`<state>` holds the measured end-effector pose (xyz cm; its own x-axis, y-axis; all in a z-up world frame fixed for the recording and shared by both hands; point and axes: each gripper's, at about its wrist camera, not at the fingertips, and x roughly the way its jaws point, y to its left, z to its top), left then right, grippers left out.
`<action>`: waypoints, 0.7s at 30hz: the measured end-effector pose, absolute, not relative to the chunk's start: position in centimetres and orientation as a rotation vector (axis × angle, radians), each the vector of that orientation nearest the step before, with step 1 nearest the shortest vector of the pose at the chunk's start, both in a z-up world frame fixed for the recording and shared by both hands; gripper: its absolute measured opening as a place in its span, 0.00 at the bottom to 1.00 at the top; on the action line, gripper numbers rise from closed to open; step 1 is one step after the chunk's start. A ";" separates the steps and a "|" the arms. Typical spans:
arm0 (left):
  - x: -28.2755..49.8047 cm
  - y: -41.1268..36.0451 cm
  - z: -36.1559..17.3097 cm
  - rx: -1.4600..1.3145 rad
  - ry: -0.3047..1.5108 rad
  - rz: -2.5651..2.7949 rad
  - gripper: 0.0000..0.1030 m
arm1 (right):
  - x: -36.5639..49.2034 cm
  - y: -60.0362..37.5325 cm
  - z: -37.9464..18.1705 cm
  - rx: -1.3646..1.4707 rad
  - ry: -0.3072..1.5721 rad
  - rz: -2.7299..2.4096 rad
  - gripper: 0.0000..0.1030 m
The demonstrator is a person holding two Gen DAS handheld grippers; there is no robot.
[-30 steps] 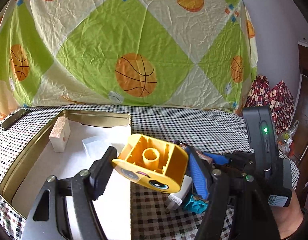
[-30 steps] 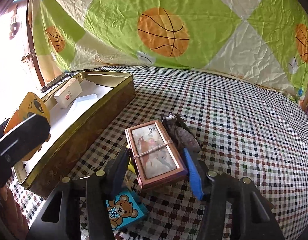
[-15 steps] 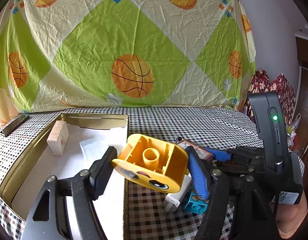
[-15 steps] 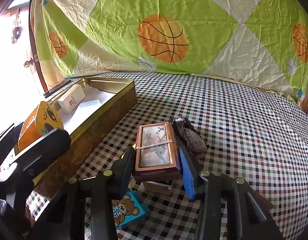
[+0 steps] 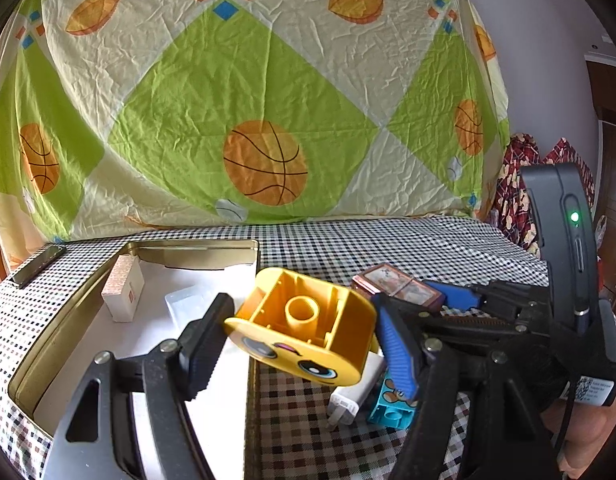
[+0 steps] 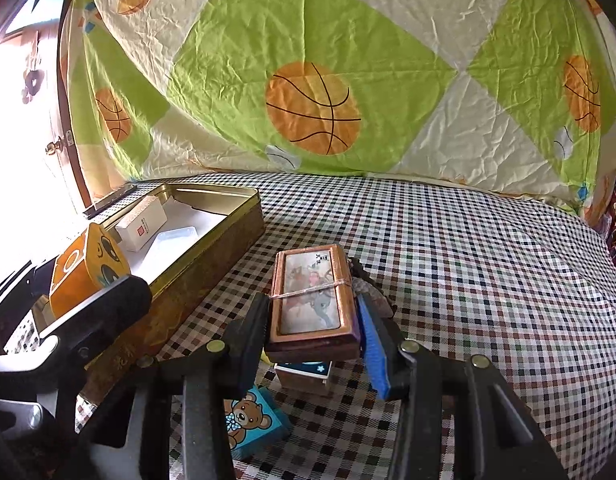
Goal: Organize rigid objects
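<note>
**Checked tablecloth, both grippers loaded**

Behind the table I had a crumpled green and cream basketball sheet hanging as the backdrop, and a black and white checked cloth covered the surface. My left gripper was clamped on a yellow toy block with a cartoon face, its hollow underside turned up, held in the air over the right wall of the gold tin box. Inside that tin I saw a small white carton and a clear plastic lid lying on a white liner. My right gripper gripped a copper-framed picture box bound with a rubber band, lifted clear of the cloth and above a smaller box. A turquoise bear block sat on the cloth just below my right gripper's black finger, and a white plug adapter lay beside it. A dark crumpled item lay just behind the blue finger; I could not tell what it was
</note>
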<state>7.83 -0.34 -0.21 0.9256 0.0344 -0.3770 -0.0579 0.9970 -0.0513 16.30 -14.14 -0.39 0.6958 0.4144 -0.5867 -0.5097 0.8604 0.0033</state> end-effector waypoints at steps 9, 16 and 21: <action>7.5 -0.2 0.0 -0.060 0.363 0.054 0.68 | 15.2 -15.0 0.6 -0.136 0.530 0.503 0.45; 6.9 -0.5 0.1 -0.048 0.338 0.064 0.68 | 14.4 -15.4 1.1 -0.126 0.478 0.494 0.45; 6.8 -0.4 0.2 -0.049 0.327 0.070 0.68 | 13.7 -15.6 1.4 -0.120 0.432 0.490 0.45</action>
